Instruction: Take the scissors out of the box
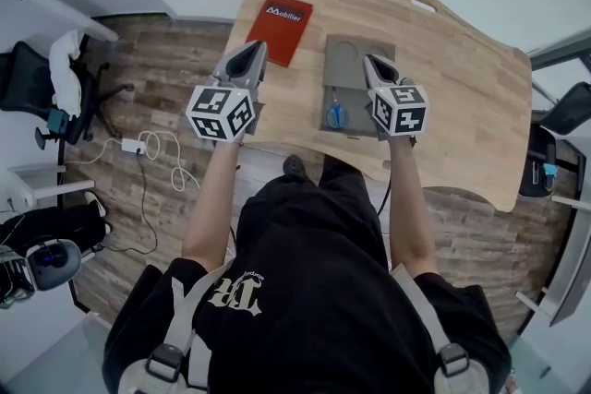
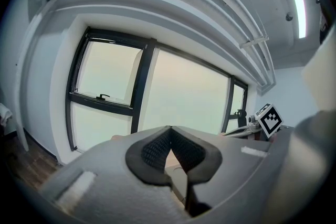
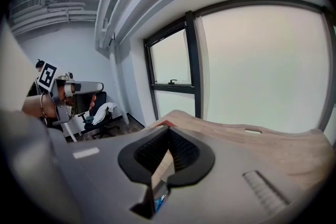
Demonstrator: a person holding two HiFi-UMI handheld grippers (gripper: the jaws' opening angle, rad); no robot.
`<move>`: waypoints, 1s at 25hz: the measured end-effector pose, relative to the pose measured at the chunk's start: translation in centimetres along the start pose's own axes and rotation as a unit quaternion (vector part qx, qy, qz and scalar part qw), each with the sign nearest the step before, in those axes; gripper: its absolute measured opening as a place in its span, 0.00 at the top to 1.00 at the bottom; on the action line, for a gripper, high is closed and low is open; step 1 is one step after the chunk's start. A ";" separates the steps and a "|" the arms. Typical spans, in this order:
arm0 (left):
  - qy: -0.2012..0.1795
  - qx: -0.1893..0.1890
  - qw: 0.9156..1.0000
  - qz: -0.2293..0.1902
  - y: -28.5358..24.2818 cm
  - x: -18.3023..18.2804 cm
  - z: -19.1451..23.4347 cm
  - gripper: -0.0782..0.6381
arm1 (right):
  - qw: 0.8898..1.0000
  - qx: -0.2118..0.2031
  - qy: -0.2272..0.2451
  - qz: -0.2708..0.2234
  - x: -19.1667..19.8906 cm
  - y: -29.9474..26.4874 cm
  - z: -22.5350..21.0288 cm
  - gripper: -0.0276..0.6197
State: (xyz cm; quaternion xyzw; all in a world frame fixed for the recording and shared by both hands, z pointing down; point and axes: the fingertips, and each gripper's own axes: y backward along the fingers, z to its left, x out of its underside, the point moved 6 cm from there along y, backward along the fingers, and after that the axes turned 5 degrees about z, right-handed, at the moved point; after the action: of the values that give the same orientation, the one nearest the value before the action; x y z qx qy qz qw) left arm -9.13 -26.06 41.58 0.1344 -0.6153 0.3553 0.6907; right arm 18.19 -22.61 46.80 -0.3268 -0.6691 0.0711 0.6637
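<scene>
A flat grey box (image 1: 349, 60) lies on the wooden table (image 1: 462, 88). Scissors with blue handles (image 1: 336, 114) rest in its near left part. My right gripper (image 1: 372, 61) hovers over the box's right side, just right of the scissors, jaws shut with nothing in them. In the right gripper view its pads meet at the tip (image 3: 169, 129), and a bit of blue from the scissors (image 3: 159, 201) shows through the gap below. My left gripper (image 1: 255, 47) is held over the table's near left edge, beside the red booklet (image 1: 282, 26). Its pads meet too (image 2: 169, 128), empty.
The table's far edge faces large windows (image 3: 262, 71). An office chair (image 1: 37, 78) and white cables (image 1: 157, 148) are on the floor to the left. Another chair (image 1: 563, 111) stands at the right. My own legs are close to the near table edge.
</scene>
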 end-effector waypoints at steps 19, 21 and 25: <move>0.002 0.001 1.000 0.010 -2.4 1.2 1.2 0.89 | 1.000 -0.008 0.000 0.027 1.4 -2.5 -0.9 0.95; 0.004 0.001 1.000 0.011 -2.4 1.3 1.4 0.89 | 1.000 -0.008 -0.001 0.030 1.5 -2.7 -0.9 0.95; 0.007 0.000 1.000 0.012 -2.7 1.5 1.8 0.89 | 0.999 -0.006 -0.003 0.037 1.9 -3.0 -1.0 0.95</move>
State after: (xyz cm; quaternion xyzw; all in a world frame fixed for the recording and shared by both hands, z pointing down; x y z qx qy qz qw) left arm -8.72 -28.55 44.07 0.1249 -0.6120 0.3647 0.6906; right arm 18.26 -24.27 50.14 -0.3555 -0.6587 0.0926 0.6566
